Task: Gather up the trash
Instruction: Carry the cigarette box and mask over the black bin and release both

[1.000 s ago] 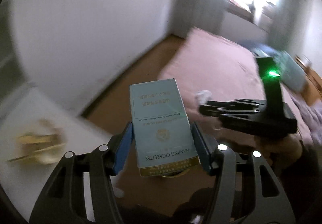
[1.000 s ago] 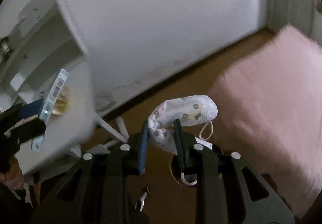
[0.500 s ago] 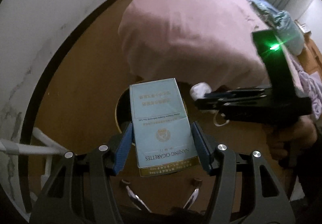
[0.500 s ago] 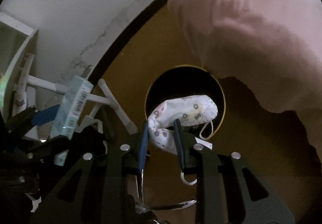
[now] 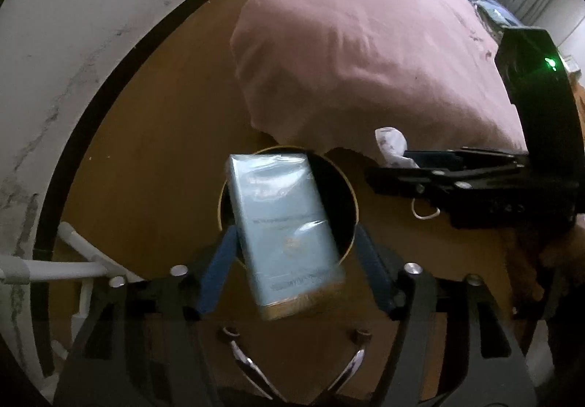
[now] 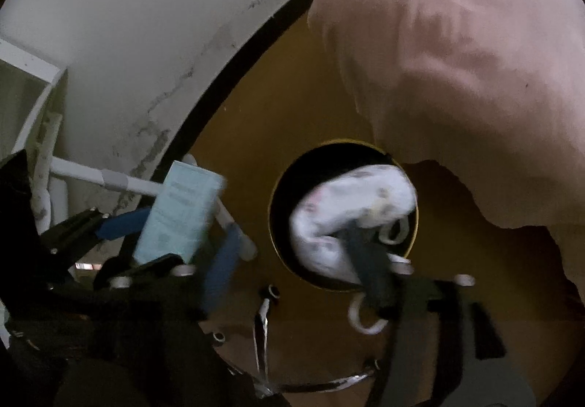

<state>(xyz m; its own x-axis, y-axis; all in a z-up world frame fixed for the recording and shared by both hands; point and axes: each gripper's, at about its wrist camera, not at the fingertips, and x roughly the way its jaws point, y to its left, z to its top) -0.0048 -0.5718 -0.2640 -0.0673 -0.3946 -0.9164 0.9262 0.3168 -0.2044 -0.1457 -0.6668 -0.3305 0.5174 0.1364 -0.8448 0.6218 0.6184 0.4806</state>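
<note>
A light blue cigarette pack (image 5: 285, 235) hangs tilted between the spread blue pads of my left gripper (image 5: 292, 250), over a round black bin (image 5: 343, 195) with a gold rim on the wooden floor. The pads stand apart from the pack. In the right wrist view the pack (image 6: 179, 209) and the left gripper (image 6: 172, 235) show at the left. My right gripper (image 6: 321, 253) sits over the bin (image 6: 289, 195); the white patterned face mask (image 6: 351, 202) lies blurred against one finger above the bin's mouth. The mask (image 5: 391, 144) also shows in the left wrist view at the right gripper (image 5: 402, 169).
A bed with a pink cover (image 5: 365, 41) overhangs the bin's far side. A white wall with a dark skirting board (image 5: 73, 41) runs along the left. White rack legs (image 5: 73, 261) stand at the lower left.
Both grippers moved down over the bin. The left jaws spread and the pack tilted and slipped loose. The right jaws widened and the mask shifted and blurred.
</note>
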